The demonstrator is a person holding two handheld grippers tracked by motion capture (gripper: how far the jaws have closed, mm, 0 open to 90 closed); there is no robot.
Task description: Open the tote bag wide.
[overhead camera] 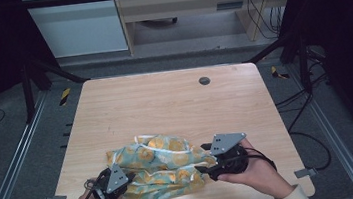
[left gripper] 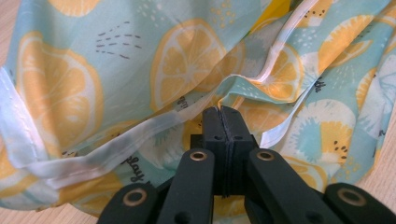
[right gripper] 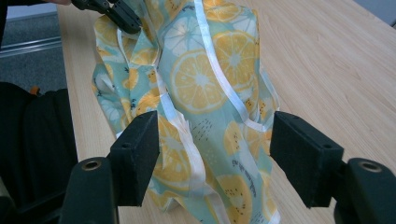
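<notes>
Wooden table (overhead camera: 175, 104) carries the whole job, bare but for a crumpled cloth (overhead camera: 159, 167) near the person's edge, between the two grippers. That spot makes sense: both hands reach it without stretching, and the flat top lets the fabric be spread or folded.

The cloth is thin, pale blue with lemon slices and white binding tape along its hems. It lies bunched, with folds over folds, so an edge has to be pinned before the rest can be pulled straight.

That seems to be why the left gripper (overhead camera: 115, 181) is where it is. In its own view the jaws are pressed together, and the white hem (left gripper: 140, 133) runs right up to the tips and appears pinched there; I judge it is acting as an anchor at the cloth's near left corner. From the right gripper view the same tool (right gripper: 122, 16) bites the far end of the fabric.

The right gripper (right gripper: 215, 161) has its jaws spread wide, nothing between them touching. The cloth (right gripper: 205, 93) lies just ahead of and partly between those jaws, a taped edge running toward the gap. My guess is it is lined up to take a second hold opposite the first.
</notes>
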